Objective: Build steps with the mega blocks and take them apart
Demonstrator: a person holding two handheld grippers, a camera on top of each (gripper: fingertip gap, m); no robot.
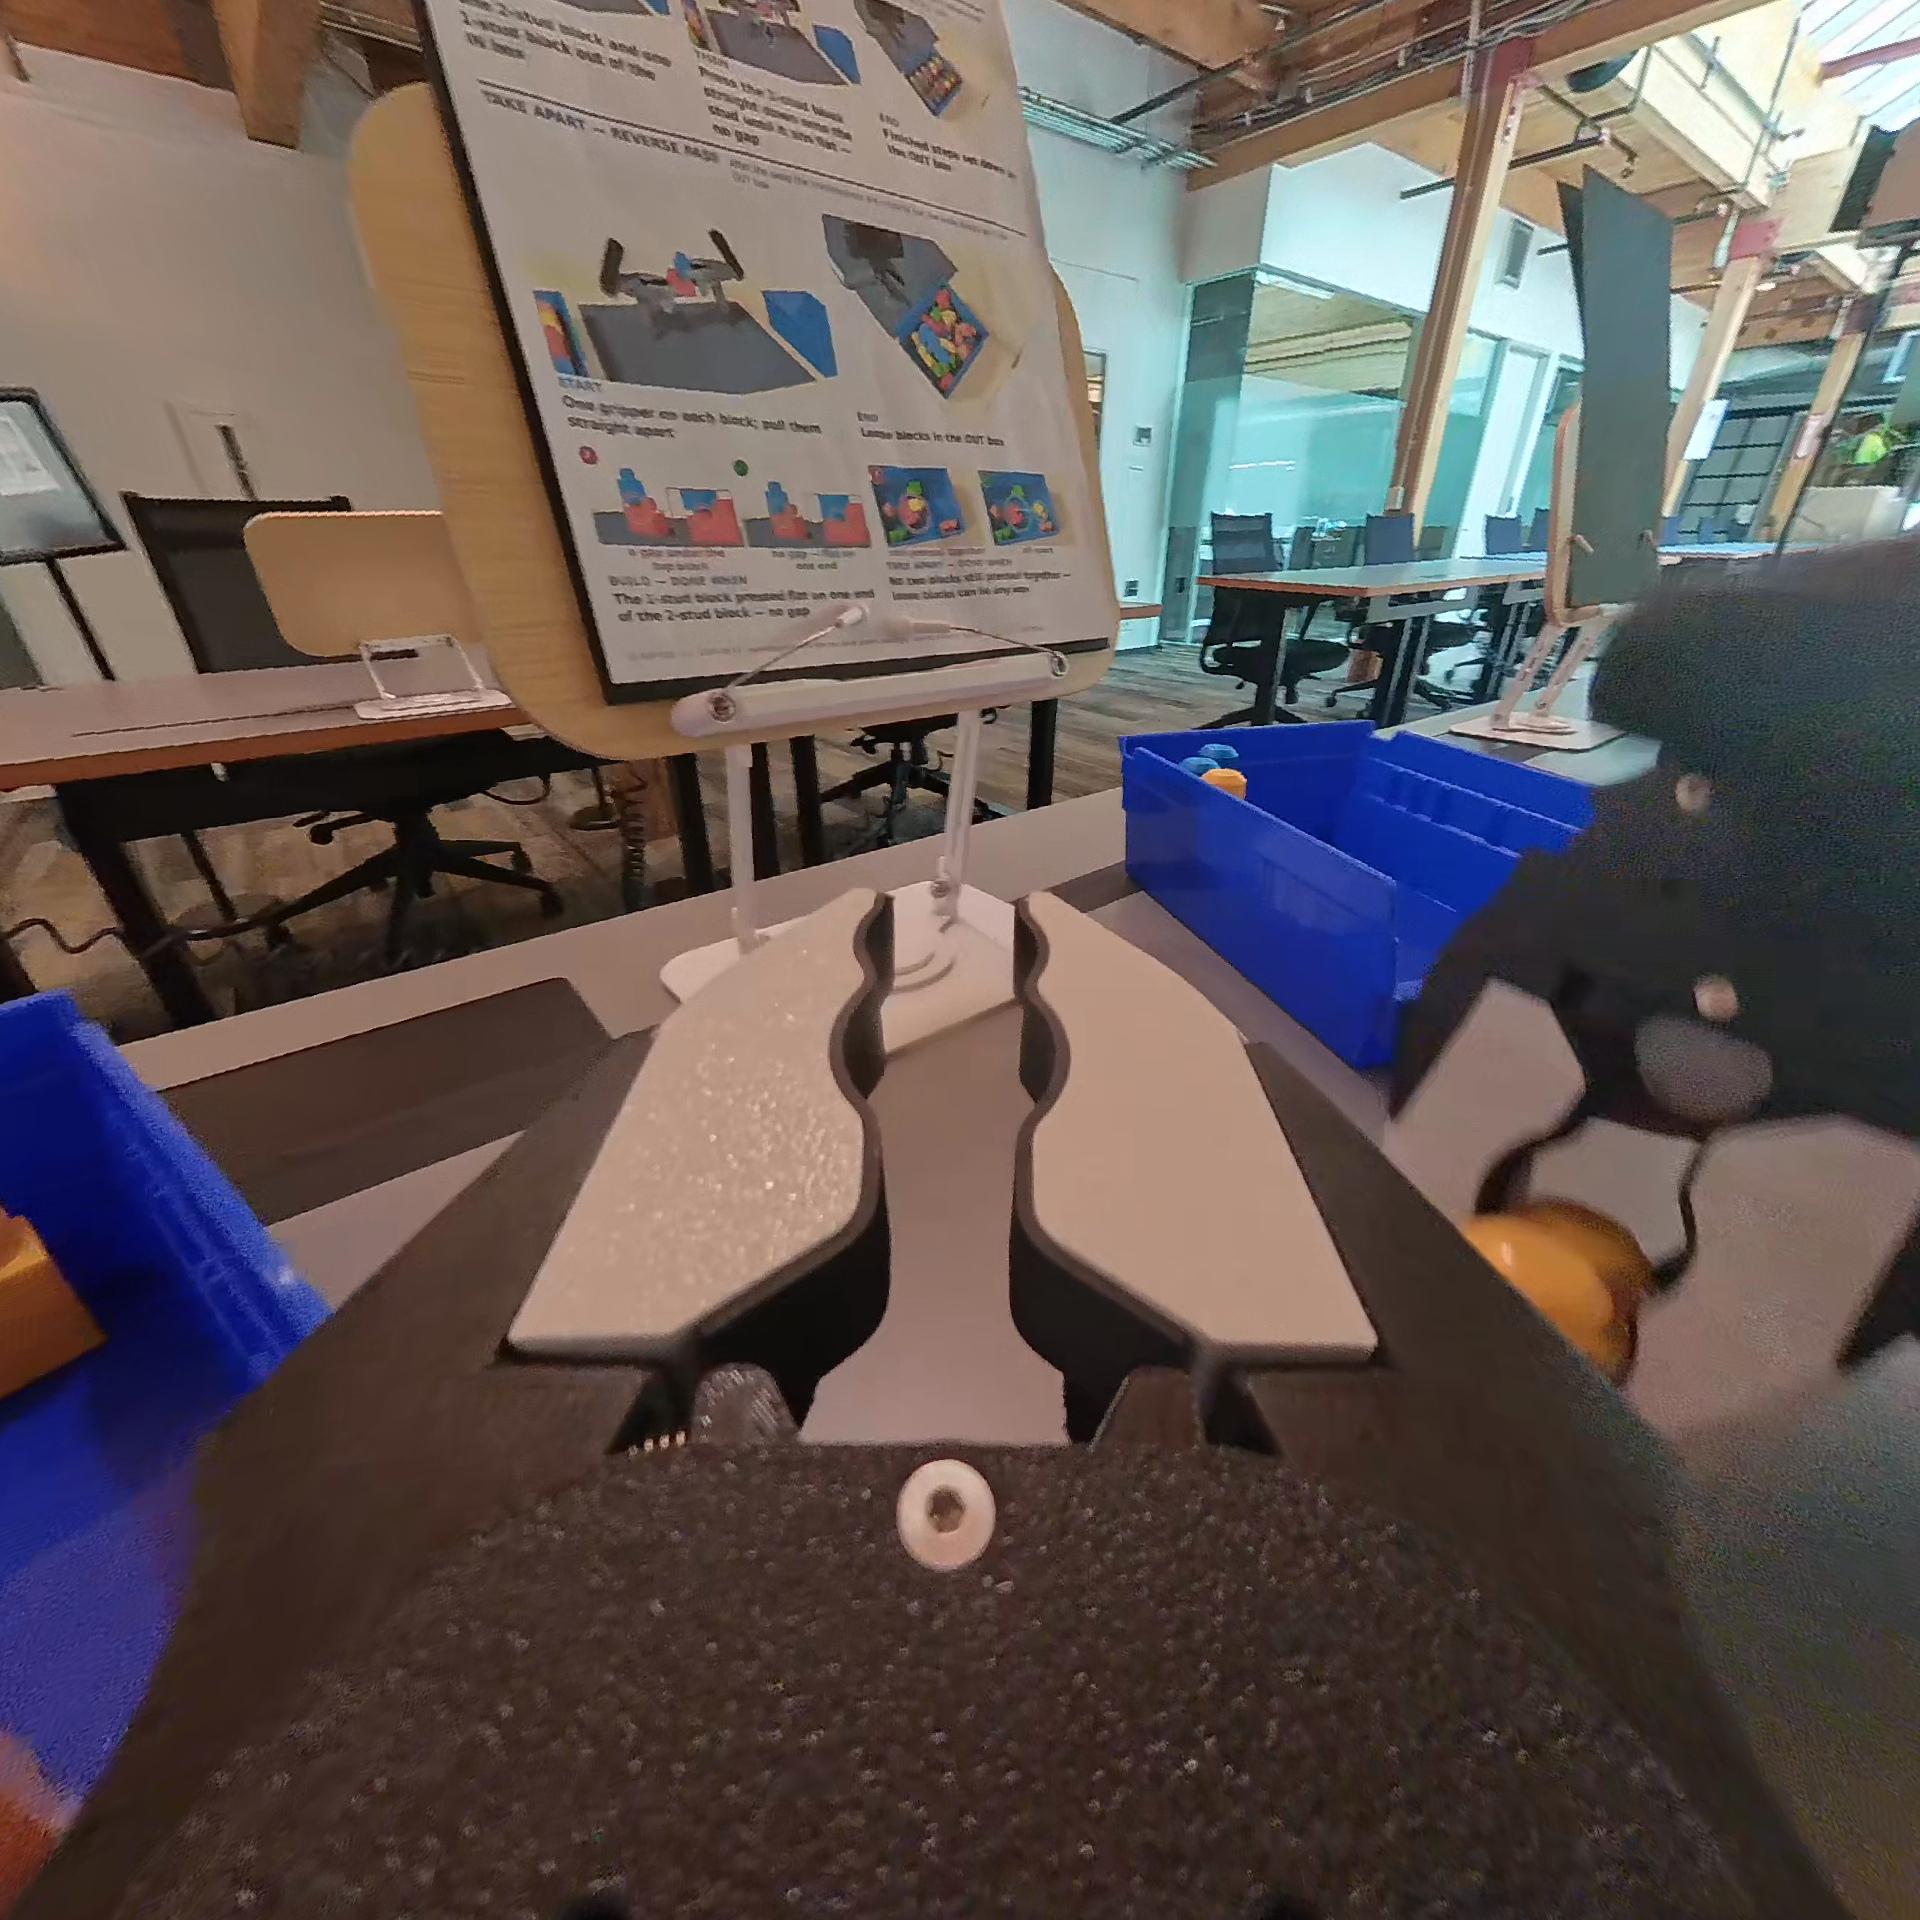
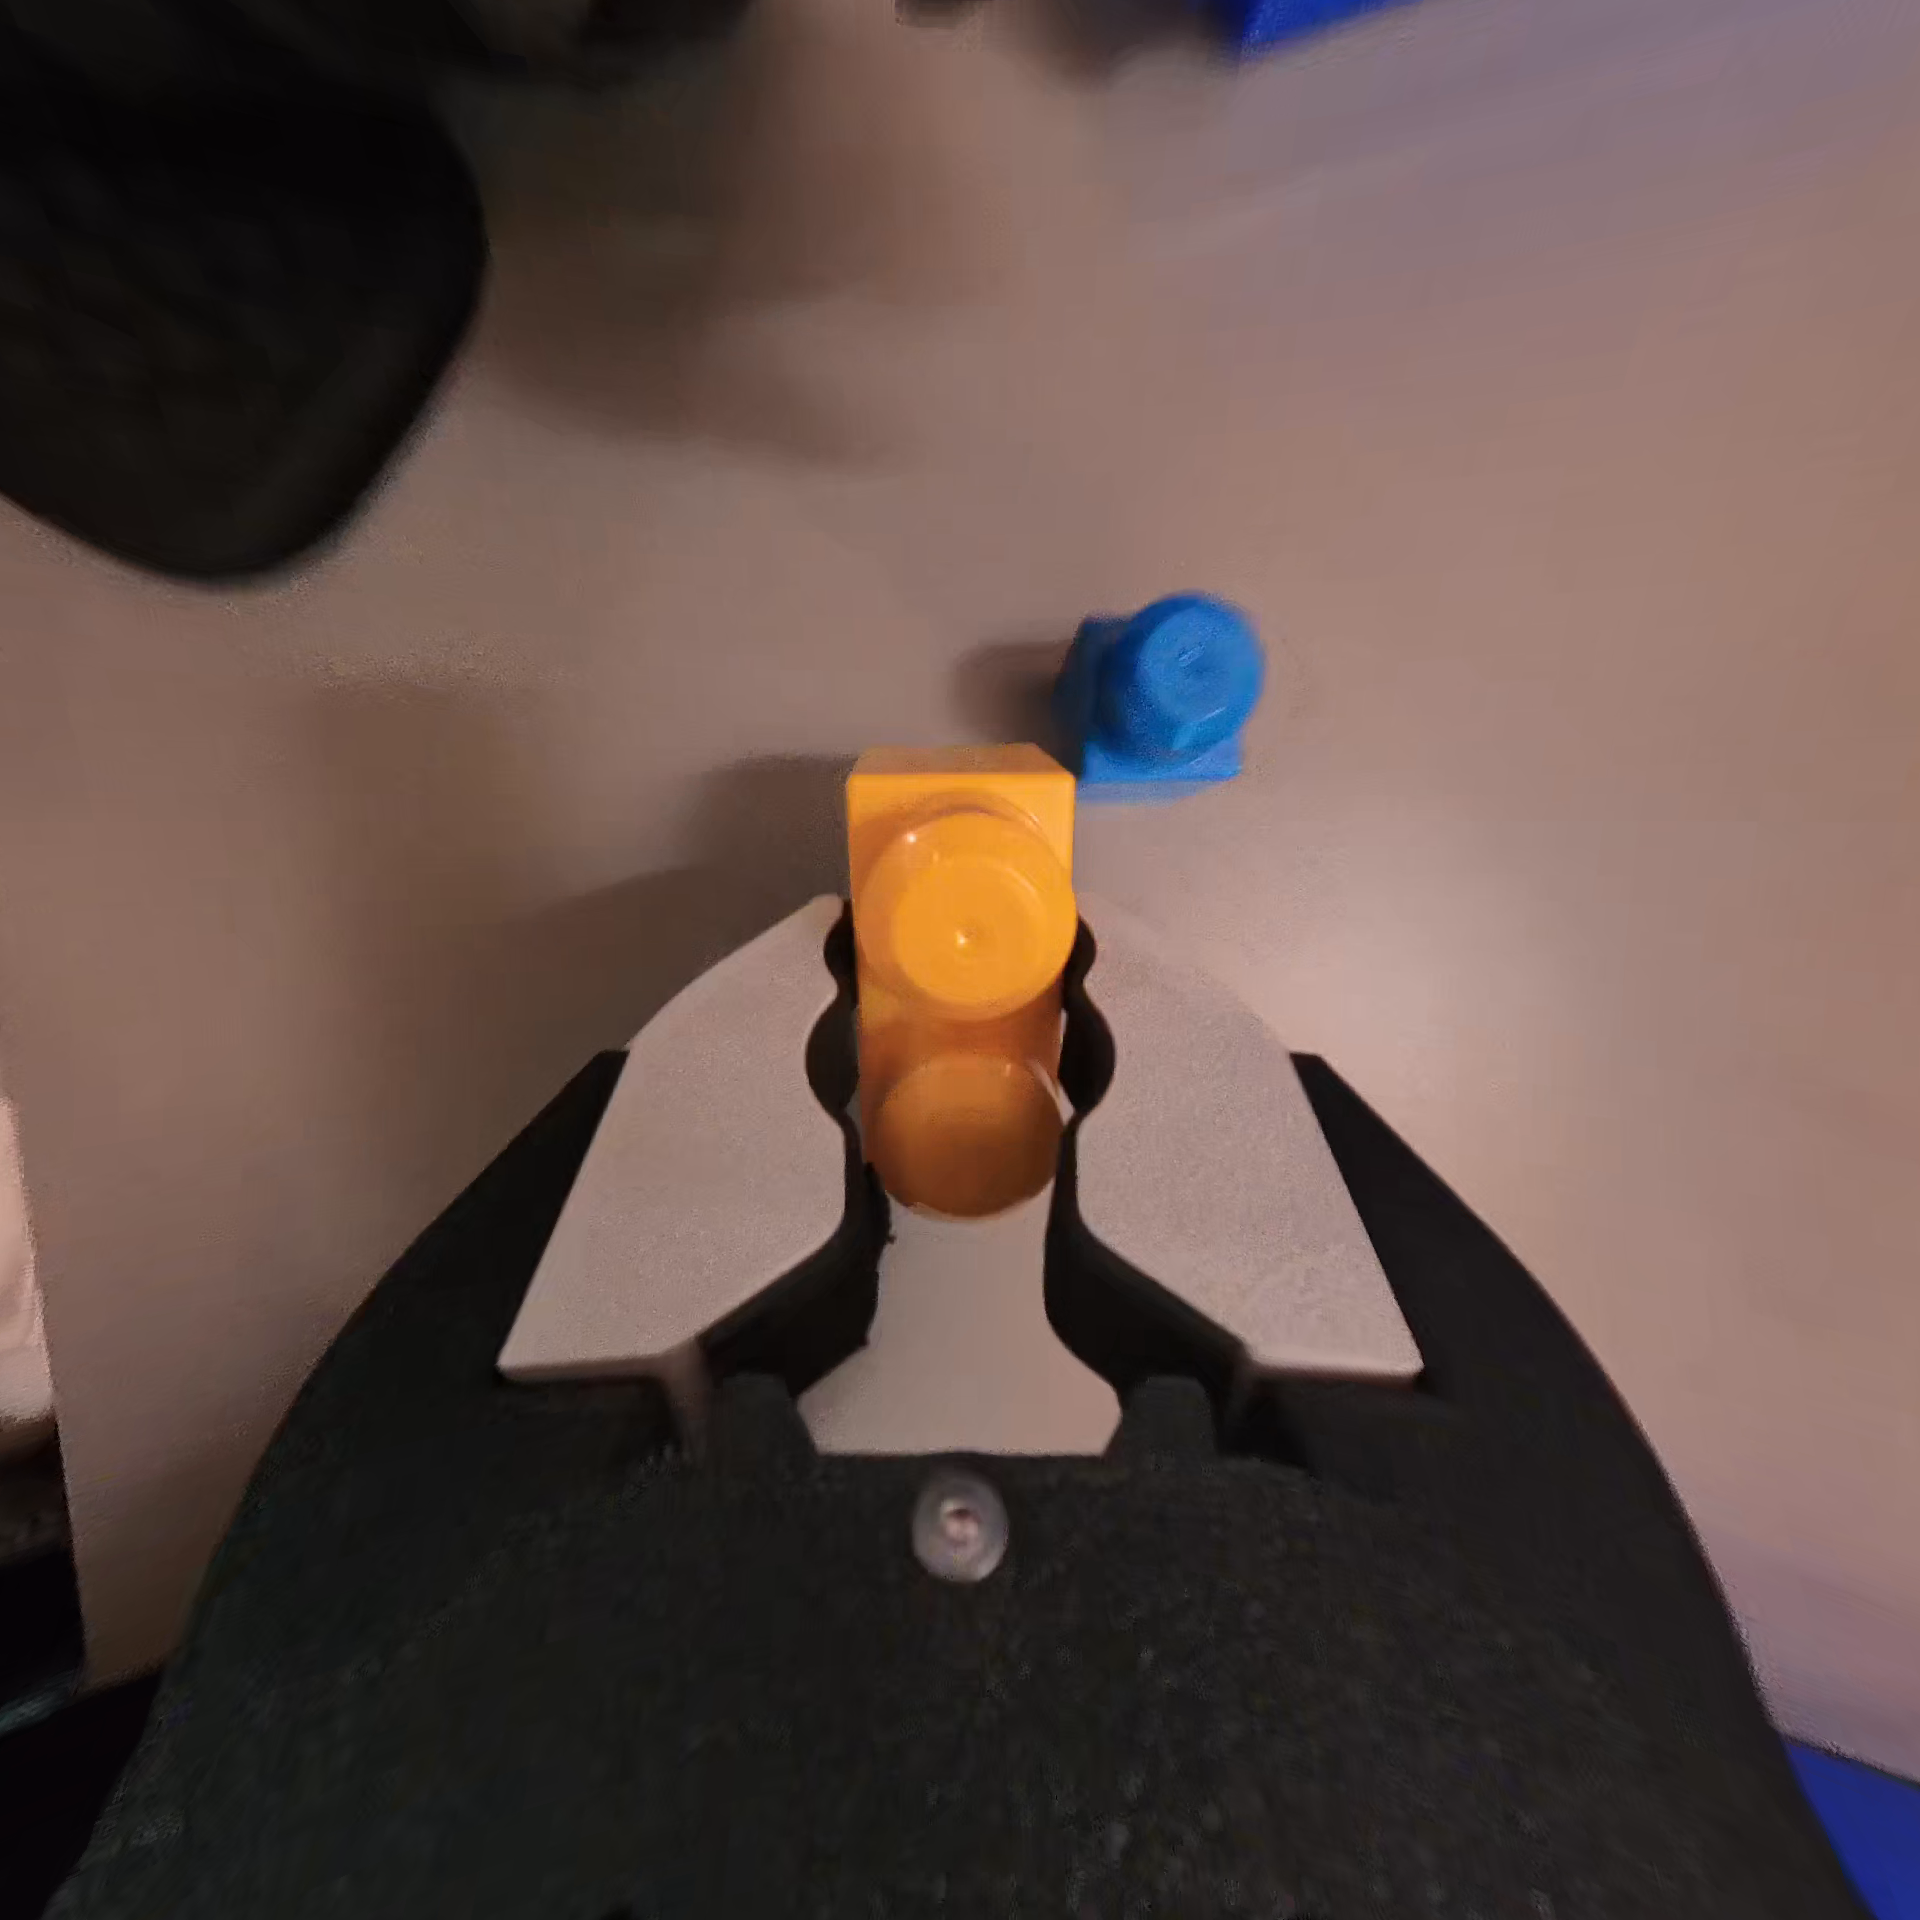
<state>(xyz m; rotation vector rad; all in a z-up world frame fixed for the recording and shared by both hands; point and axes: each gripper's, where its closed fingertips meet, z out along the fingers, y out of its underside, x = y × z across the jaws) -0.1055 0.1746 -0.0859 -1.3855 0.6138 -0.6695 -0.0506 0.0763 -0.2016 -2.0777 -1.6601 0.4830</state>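
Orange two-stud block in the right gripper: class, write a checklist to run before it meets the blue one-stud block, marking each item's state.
1. Right gripper shut on the orange block: ok.
2. Orange block's studs uncovered, facing the camera: ok.
3. Blue block lying free on the surface, apart from the orange block: ok.
4. Left gripper holds nothing, jaws apart: ok.
5. Blue block upright: cannot tell, blurred.
6. Blue bin clear of the work area: ok.
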